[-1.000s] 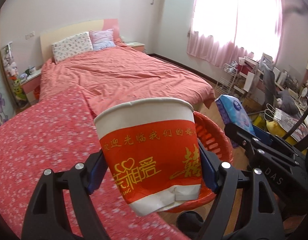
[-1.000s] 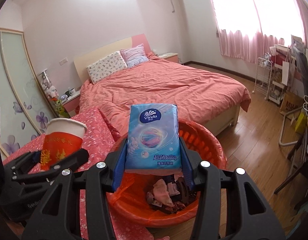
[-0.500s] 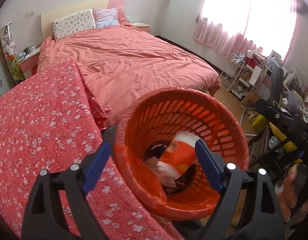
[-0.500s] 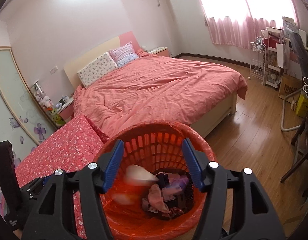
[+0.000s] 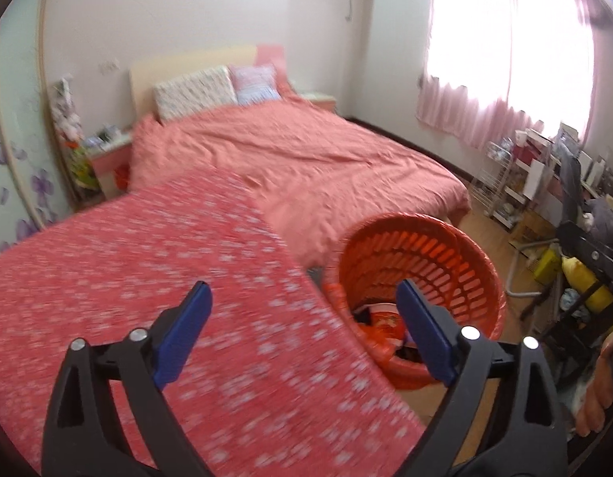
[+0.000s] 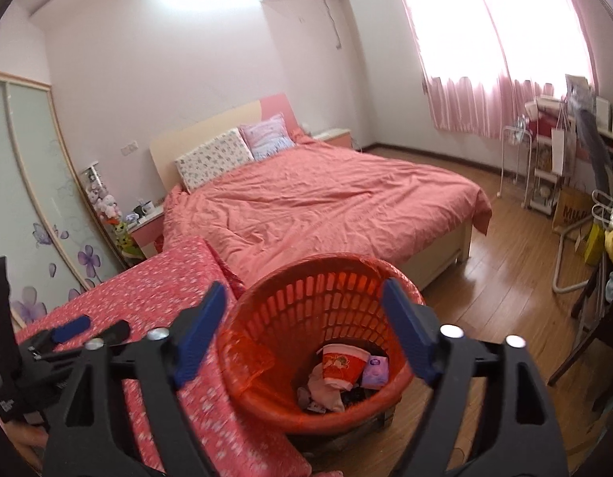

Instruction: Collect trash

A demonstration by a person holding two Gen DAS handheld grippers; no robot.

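Note:
An orange slatted basket [image 6: 326,278] [image 5: 418,238] stands on the floor beside a table with a red flowered cloth [image 5: 147,278]. Inside the basket lie a red and white paper cup [image 6: 342,365], a tissue pack [image 6: 375,369] and crumpled scraps. My right gripper [image 6: 302,310] hangs above the basket, jaws opening, nothing between them. My left gripper [image 5: 302,306] is over the table's corner, jaws opening and empty; the cup [image 5: 386,320] shows in the basket past its right finger. In the right wrist view the left gripper [image 6: 88,328] sits at far left.
A bed with a salmon cover [image 6: 326,202] fills the middle of the room. Cluttered shelves and a rack [image 6: 545,159] line the right wall under pink curtains. A chair frame [image 6: 577,262] stands on the wood floor to the right. A nightstand [image 5: 107,151] is left of the bed.
Both grippers let go: the cup and the tissue pack dropped into the basket. Both sets of jaws widened, and the left gripper swung back over the table, away from the basket.

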